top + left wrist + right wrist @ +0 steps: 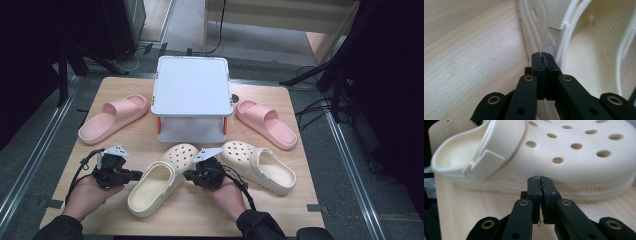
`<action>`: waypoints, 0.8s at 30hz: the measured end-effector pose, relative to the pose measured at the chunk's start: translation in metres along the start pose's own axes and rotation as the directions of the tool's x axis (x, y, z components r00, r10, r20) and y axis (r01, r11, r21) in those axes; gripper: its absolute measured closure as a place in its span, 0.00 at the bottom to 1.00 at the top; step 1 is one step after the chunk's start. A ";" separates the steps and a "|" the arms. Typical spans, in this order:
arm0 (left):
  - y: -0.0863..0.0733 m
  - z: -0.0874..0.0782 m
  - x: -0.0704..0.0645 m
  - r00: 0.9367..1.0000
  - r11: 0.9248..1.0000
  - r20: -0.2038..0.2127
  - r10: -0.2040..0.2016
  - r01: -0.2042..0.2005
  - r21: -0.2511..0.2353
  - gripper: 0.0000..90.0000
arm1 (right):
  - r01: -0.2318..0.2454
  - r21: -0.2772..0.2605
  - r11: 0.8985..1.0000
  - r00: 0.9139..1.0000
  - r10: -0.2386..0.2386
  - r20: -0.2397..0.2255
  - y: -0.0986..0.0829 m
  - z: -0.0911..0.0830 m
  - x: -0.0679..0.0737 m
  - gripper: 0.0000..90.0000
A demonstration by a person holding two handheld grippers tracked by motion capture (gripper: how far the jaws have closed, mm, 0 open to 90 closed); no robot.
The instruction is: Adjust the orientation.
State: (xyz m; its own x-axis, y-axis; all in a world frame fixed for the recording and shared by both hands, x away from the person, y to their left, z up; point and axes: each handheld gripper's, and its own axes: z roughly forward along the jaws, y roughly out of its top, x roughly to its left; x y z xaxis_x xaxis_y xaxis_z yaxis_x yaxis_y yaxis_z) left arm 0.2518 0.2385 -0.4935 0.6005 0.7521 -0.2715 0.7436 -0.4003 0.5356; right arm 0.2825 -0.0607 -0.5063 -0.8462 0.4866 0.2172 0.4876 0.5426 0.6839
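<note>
A cream clog (155, 186) lies on the wooden table (200, 216), toe pointing toward the back right. My left gripper (139, 175) is shut with nothing in it, its tips against the clog's left side. In the left gripper view the left gripper (541, 55) meets the clog (586, 50) just below the strap's round rivet. My right gripper (186, 175) comes from the other side, shut and empty. In the right gripper view the right gripper (539, 180) touches the clog (574, 157) at the ribbed sole edge under the holed toe.
A second cream clog (260, 167) lies just right of my right hand. One pink slide (112, 119) is at the left and another pink slide (265, 122) at the right. A white two-level stand (191, 87) occupies the back middle.
</note>
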 end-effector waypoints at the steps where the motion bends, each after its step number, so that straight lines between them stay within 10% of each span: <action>1: -0.001 0.000 -0.004 1.000 1.000 0.006 0.013 -0.013 0.008 0.99 | -0.003 0.000 1.000 1.000 0.003 0.003 0.001 0.000 -0.002 0.97; 24: 0.005 0.005 -0.027 0.994 0.999 0.097 0.043 -0.041 -0.014 0.88 | -0.025 -0.017 1.000 0.999 0.026 0.032 0.010 -0.009 -0.024 0.91</action>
State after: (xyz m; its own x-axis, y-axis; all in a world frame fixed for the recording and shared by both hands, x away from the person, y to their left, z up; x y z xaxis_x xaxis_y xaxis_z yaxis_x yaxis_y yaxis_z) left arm 0.2405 0.2133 -0.4876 0.6572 0.6802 -0.3247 0.7141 -0.4240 0.5571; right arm 0.3057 -0.0733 -0.4987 -0.8261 0.5220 0.2124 0.5050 0.5182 0.6903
